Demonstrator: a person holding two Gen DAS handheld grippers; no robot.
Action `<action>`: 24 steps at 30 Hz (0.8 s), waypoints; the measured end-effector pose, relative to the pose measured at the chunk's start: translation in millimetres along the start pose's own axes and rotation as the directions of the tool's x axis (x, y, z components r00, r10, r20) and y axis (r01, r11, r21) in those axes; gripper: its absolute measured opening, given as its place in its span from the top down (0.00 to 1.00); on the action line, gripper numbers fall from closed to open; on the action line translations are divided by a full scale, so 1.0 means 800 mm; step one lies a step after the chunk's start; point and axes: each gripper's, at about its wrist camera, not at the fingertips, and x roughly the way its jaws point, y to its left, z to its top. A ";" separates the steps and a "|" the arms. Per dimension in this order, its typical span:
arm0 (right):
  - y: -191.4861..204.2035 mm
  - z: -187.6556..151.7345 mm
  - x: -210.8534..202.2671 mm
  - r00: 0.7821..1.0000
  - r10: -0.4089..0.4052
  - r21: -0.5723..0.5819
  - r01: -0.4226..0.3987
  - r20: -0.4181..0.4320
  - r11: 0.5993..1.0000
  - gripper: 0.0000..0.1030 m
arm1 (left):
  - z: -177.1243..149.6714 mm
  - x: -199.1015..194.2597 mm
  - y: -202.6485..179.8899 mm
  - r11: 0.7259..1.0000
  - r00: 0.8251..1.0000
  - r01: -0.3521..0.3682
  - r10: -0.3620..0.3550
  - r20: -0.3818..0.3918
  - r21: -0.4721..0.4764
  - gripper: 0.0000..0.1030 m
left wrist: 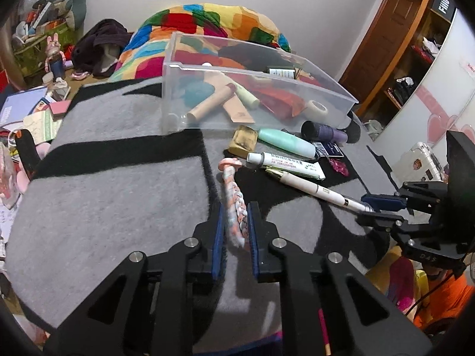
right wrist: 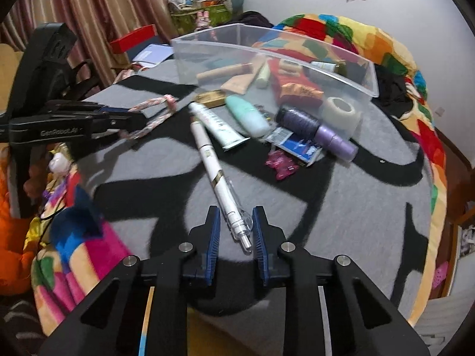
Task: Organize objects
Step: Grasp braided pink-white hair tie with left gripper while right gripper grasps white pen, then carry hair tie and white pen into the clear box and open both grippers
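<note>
A clear plastic bin (left wrist: 326,81) (right wrist: 184,59) stands on the grey and black blanket and holds several items. In front of it lie a mint bottle (left wrist: 285,142) (right wrist: 248,115), a white tube (left wrist: 285,164) (right wrist: 216,126), a purple bottle (left wrist: 323,132) (right wrist: 314,130) and a white pen (left wrist: 314,188) (right wrist: 216,178). My left gripper (left wrist: 235,231) (right wrist: 139,118) straddles a pink braided cord (left wrist: 236,207) (right wrist: 154,112), its blue pads close to the cord on both sides. My right gripper (right wrist: 236,231) (left wrist: 366,207) straddles the pen's clear tip, jaws a little apart from it.
A gold box (left wrist: 244,141), a blue packet (right wrist: 297,145) and a pink clip (right wrist: 280,166) lie among the items. A colourful quilt (left wrist: 207,20) (right wrist: 341,29) lies behind the bin. Books and clutter (left wrist: 32,109) sit left of the blanket.
</note>
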 end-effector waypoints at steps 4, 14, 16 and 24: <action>0.006 0.007 0.000 1.000 0.024 0.000 -0.024 0.014 1.000 0.71 | 0.005 0.000 -0.005 1.000 1.000 -0.009 0.009 0.011 0.024 0.80; 0.022 0.042 0.038 1.000 -0.008 0.009 0.008 0.015 1.000 0.64 | 0.015 0.031 0.000 0.999 0.999 -0.040 0.039 0.007 0.008 0.73; 0.025 0.043 0.039 0.999 -0.022 0.006 0.022 0.024 1.000 0.69 | 0.018 0.035 0.000 0.999 0.999 -0.049 0.049 0.011 0.002 0.81; 0.033 0.033 0.024 0.999 -0.002 0.023 0.001 0.052 1.000 0.90 | 0.013 0.016 0.006 0.998 0.996 -0.061 0.063 0.067 -0.030 0.94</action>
